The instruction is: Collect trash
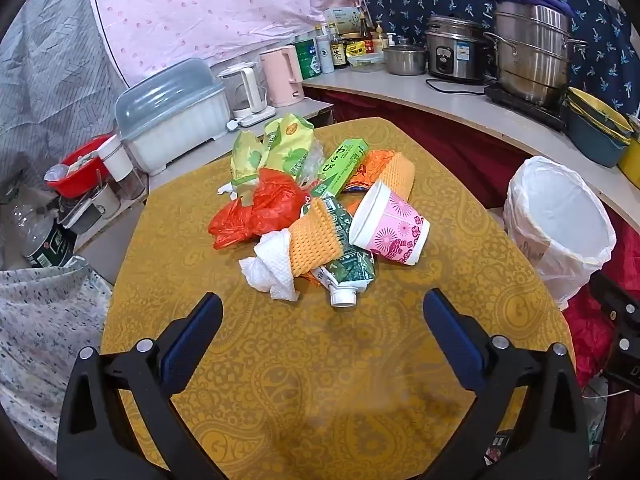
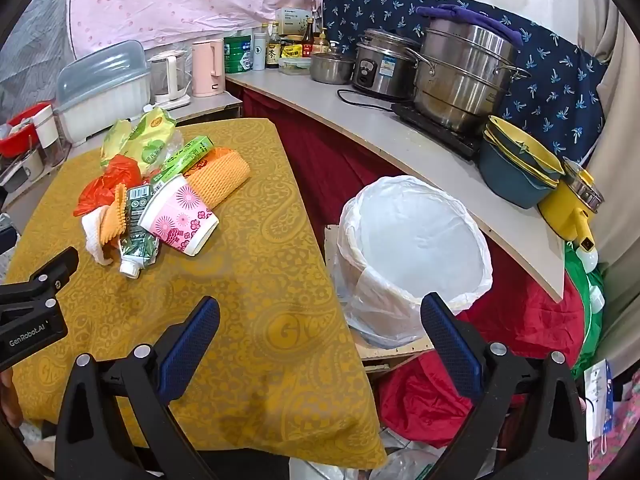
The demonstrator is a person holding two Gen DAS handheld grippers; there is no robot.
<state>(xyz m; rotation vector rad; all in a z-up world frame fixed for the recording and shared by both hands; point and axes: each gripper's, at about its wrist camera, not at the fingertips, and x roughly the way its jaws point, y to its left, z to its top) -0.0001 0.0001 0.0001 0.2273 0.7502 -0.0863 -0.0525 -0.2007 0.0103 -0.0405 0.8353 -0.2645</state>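
Trash pile (image 1: 316, 216) holds one paper cup (image 1: 390, 228), two foam sleeves (image 1: 316, 236); both grippers (image 1: 322, 316) (image 2: 320, 320) gape, holding nothing.

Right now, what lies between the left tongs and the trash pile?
Only bare yellow tablecloth, seen in the left wrist view; the left tongs stand open just short of the carton's white cap.
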